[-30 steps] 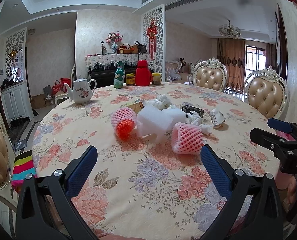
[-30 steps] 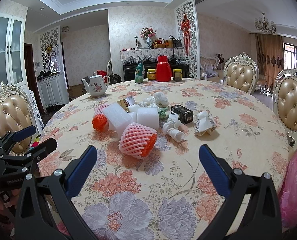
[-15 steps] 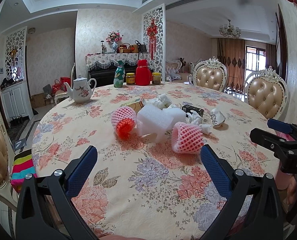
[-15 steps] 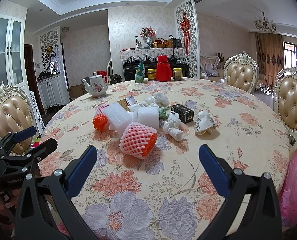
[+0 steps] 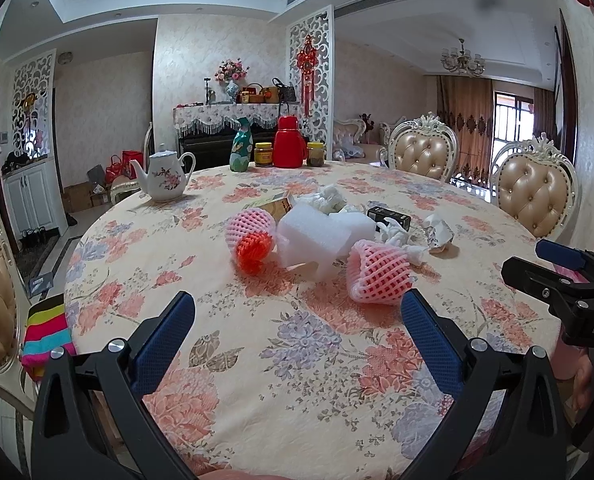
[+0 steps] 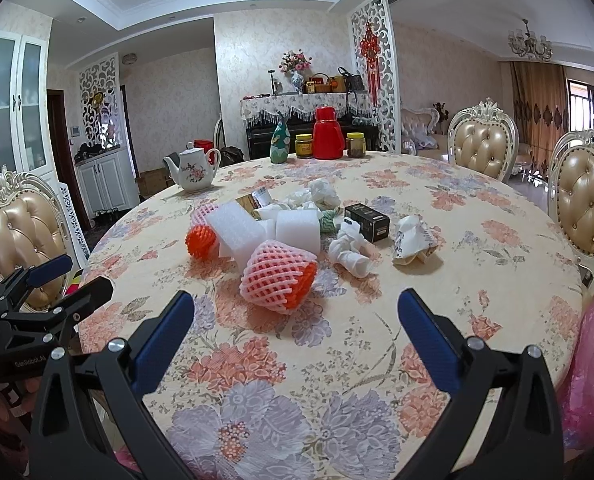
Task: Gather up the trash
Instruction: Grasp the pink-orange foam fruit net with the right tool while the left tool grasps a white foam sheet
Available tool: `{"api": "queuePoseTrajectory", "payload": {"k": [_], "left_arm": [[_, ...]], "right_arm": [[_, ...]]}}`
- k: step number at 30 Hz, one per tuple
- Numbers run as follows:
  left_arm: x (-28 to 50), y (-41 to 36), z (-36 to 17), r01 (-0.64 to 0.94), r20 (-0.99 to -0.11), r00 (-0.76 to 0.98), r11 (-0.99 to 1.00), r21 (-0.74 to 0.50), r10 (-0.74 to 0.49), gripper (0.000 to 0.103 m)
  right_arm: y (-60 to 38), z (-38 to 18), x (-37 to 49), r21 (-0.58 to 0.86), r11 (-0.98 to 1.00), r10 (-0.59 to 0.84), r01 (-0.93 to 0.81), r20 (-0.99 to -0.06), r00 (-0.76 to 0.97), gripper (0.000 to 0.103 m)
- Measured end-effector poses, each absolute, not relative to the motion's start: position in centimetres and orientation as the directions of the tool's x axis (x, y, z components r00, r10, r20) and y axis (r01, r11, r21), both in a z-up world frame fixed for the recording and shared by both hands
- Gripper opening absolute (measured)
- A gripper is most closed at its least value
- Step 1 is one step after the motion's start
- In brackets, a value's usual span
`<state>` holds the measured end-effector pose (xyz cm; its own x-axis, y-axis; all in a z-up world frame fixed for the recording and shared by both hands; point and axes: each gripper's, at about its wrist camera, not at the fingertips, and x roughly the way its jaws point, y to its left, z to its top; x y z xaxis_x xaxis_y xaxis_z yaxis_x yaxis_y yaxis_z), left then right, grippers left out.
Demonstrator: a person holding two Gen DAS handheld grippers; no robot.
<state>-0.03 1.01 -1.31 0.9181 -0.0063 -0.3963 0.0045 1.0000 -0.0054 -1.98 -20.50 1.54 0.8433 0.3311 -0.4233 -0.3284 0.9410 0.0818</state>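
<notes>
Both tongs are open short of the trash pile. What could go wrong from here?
1. The nearest foam net is soft and may squash or slip when gripped.
2. The white foam blocks lean on each other, so pulling one may scatter the others.
3. The pink bag hangs at the table's edge, so drops may miss.

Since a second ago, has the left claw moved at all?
No. In the left wrist view the near foam net sits at the same spot against the claw's right finger, and the teapot has not shifted in frame.

teapot [image 5: 164, 176] | red thermos [image 5: 289, 142] | two jars [image 5: 263, 154] | vase [image 5: 240, 150] | chairs [image 5: 423, 154]
</notes>
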Motion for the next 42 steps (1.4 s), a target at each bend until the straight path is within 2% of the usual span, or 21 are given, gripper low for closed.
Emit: {"api": "queuePoseTrajectory", "payload": {"k": [13, 23, 27, 32, 37, 40, 42], "left_arm": [[1.4, 3.2, -3.0, -0.054, -0.43, 0.901, 0.999, -0.005, 0.047, 0.097], [5.0, 6.3, -4.0, -0.111, -0.48, 0.872, 0.994, -0.002, 0.097, 0.097], [6.4, 7.9, -3.6, -0.154, -0.468, 0.874, 0.988, -0.02, 0.126, 0.097], [8.8, 9.6, -3.8, -0.159, -0.511, 0.853, 0.985, -0.07, 0.102, 0.097], [10.7, 10.2, -4.1, -0.174, -0.545, 0.832, 0.982, -0.075, 0.106, 0.097], [11.4, 10.3, -4.2, -0.171, -0.548, 0.831, 0.981, -0.09, 0.095, 0.097], [11.7, 10.4, -4.3, -0.179, -0.558, 0.825, 0.977, -0.116, 0.085, 0.097]], "right_arm": [[-19.8, 0.3, -0.1, 0.131, 0.943, 0.332, -0.306, -0.447, 0.831, 0.099], [-17.9, -1.2, 5.0, 0.146, 0.948, 0.317, -0.283, -0.523, 0.791, 0.099], [-17.0, -1.6, 7.5, 0.148, 0.946, 0.32, -0.287, -0.554, 0.768, 0.099], [-15.3, -2.8, 11.3, 0.159, 0.944, 0.322, -0.288, -0.633, 0.704, 0.099], [-13.6, -3.4, 13.3, 0.136, 0.942, 0.318, -0.308, -0.664, 0.677, 0.099], [-13.3, -3.8, 14.1, 0.106, 0.942, 0.301, -0.317, -0.679, 0.669, 0.091], [-13.8, -4.2, 14.5, 0.132, 0.936, 0.323, -0.326, -0.691, 0.647, 0.074]]}}
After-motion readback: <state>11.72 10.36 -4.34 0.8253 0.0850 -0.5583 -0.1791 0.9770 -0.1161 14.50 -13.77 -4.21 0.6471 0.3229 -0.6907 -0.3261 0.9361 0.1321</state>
